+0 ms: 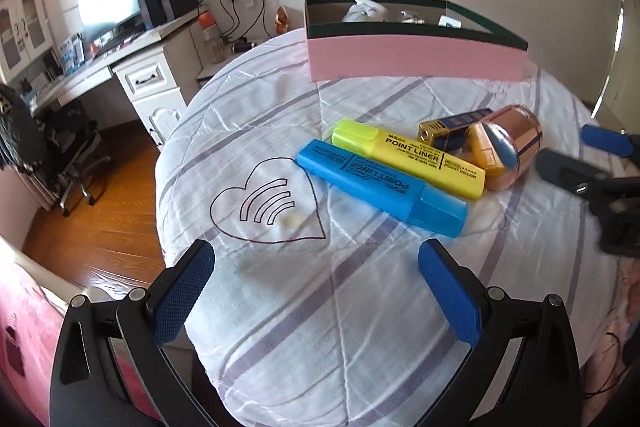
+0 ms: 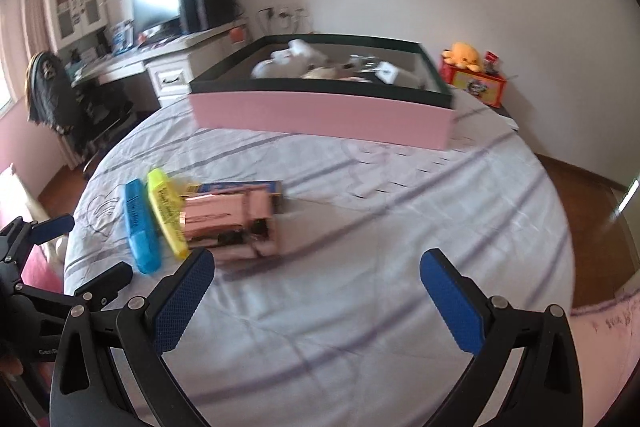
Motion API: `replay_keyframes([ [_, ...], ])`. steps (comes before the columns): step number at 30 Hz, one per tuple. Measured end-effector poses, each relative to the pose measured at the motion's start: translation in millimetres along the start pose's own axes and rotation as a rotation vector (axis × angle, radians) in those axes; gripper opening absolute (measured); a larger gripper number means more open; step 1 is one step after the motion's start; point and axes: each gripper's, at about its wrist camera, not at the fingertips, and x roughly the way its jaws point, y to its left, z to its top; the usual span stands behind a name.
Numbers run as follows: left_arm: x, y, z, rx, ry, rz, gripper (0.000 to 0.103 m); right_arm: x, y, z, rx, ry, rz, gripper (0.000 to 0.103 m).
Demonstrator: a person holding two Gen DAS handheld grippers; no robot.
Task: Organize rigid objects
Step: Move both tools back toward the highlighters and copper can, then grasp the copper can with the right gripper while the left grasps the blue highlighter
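A blue highlighter [image 1: 380, 187] and a yellow highlighter [image 1: 408, 157] lie side by side on the white striped cloth. Beside them lie a rose-gold shiny cylinder [image 1: 508, 147] and a blue-gold small box [image 1: 452, 129]. A pink box with a dark rim [image 1: 412, 57] stands behind, holding several items. My left gripper [image 1: 316, 291] is open and empty, a little short of the blue highlighter. My right gripper [image 2: 316, 299] is open and empty, near the rose-gold object [image 2: 228, 223]; the highlighters [image 2: 152, 223] lie to its left. The pink box [image 2: 320, 115] stands beyond.
The round table's cloth [image 1: 320, 327] has a heart drawing [image 1: 264, 203]. A desk with monitor [image 1: 108, 7] and an office chair [image 1: 68, 147] stand left of the table. A red toy box with a yellow plush [image 2: 476, 75] sits behind right. The right gripper [image 1: 600, 179] shows in the left wrist view.
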Motion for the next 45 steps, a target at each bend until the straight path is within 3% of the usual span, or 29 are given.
replay_keyframes([
  [12,1.5,-4.5,1.0,0.009,-0.003,-0.057,0.103,26.1,20.6,12.0,-0.032,0.054,0.118,0.094],
  [13,2.2,-5.1,1.0,0.010,-0.001,-0.054,0.103,27.7,21.5,12.5,-0.034,0.054,0.120,0.087],
  [14,3.1,-6.3,1.2,0.010,0.001,-0.052,0.103,29.7,21.2,12.8,-0.034,0.056,0.129,0.067],
  [15,3.7,-7.1,1.6,0.010,0.003,-0.052,0.103,31.7,20.3,12.5,-0.026,0.060,0.142,0.057],
  [16,4.2,-8.0,2.2,0.010,0.003,-0.050,0.103,32.5,19.4,11.7,-0.028,0.060,0.131,0.055],
  [19,5.2,-11.7,4.2,0.008,0.004,-0.059,0.103,28.5,15.6,8.9,-0.032,0.043,0.119,0.056],
  [25,15.7,-28.7,9.4,0.009,0.012,-0.077,0.103,19.9,-19.4,-2.8,0.019,0.030,-0.001,0.055],
  [29,20.3,-35.2,12.4,0.013,0.004,-0.069,0.103,25.7,-33.6,-7.8,0.061,0.046,0.031,0.056],
  [41,14.2,21.0,0.5,-0.106,0.028,0.070,0.103,26.2,-29.9,-9.4,0.030,0.051,0.011,0.056],
  [45,14.8,31.1,-0.3,-0.144,0.032,0.070,0.103,26.2,-28.3,-9.8,0.023,0.053,0.001,0.056],
])
